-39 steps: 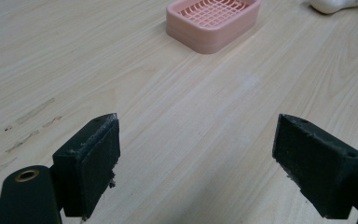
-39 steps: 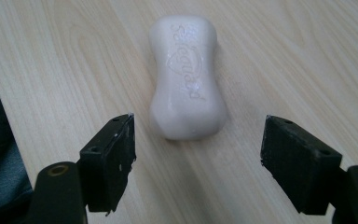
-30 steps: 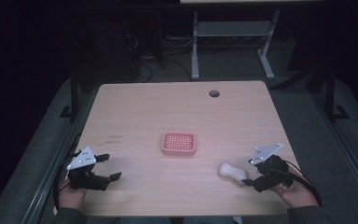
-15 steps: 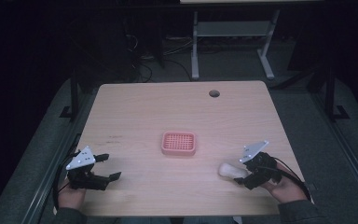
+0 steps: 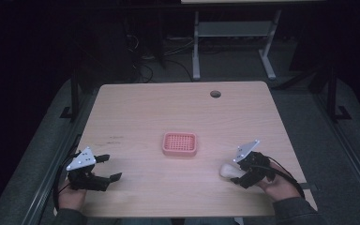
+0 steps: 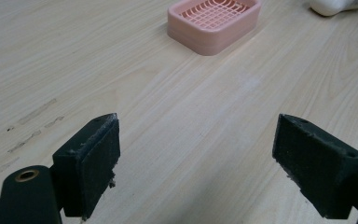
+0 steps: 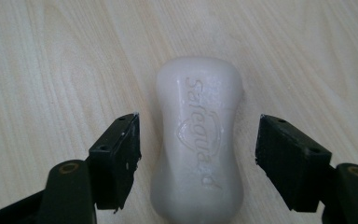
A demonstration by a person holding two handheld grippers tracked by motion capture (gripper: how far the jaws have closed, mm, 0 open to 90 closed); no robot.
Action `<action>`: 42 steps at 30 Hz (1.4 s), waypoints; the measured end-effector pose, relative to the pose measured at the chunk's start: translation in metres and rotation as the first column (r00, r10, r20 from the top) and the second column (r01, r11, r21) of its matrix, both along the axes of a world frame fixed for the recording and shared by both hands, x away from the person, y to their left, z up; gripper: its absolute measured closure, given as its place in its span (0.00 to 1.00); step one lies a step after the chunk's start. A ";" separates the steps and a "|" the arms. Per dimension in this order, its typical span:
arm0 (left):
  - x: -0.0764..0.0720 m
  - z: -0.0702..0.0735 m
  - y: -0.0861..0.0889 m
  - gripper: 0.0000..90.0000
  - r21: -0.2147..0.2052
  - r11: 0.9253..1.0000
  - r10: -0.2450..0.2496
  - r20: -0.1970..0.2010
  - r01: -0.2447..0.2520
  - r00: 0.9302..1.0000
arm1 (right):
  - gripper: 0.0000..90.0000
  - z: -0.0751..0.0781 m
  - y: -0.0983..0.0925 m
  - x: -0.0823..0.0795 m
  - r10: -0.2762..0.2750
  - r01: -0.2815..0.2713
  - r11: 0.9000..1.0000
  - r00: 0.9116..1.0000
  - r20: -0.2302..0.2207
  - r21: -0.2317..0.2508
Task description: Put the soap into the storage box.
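A pale wooden worktop with a cable hole stands in a dark room. At lower right, the right gripper, its jaws just closing, straddles the untouched white soap bar. At lower left, the left gripper gapes wide. A pink soap dish sits mid-frame.

High view dim overall: room behind the table nearly black, tabletop evenly lit from above, only soft short shadows. Both gripper views bright and warm, wood grain sharp. Slight glare on the white soap bar; its near end soft, as are the black jaws at the bottom edges.
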State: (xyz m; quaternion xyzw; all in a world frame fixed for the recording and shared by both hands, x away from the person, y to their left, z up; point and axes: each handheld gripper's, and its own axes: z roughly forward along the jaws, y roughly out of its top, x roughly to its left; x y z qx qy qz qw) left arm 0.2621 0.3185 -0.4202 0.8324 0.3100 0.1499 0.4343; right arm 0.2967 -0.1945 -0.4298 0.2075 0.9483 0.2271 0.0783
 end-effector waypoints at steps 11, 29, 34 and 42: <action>0.000 0.000 0.000 0.16 0.000 1.000 0.000 0.002 0.000 1.000 | 0.40 -0.008 0.007 0.006 0.000 -0.001 0.999 1.000 -0.019 -0.035; 0.001 0.000 0.000 0.16 0.005 1.000 -0.003 0.002 0.003 1.000 | 0.53 -0.017 0.010 0.008 -0.001 -0.001 0.999 0.999 -0.040 -0.045; 0.001 0.000 -0.001 0.16 0.004 1.000 -0.005 0.003 0.005 1.000 | 0.54 -0.018 0.008 0.009 -0.001 0.000 0.999 0.999 -0.049 -0.035; 0.000 0.000 0.000 0.16 -0.001 1.000 -0.001 0.003 0.001 1.000 | 0.54 -0.016 0.007 0.008 0.003 -0.004 1.000 0.999 -0.042 -0.031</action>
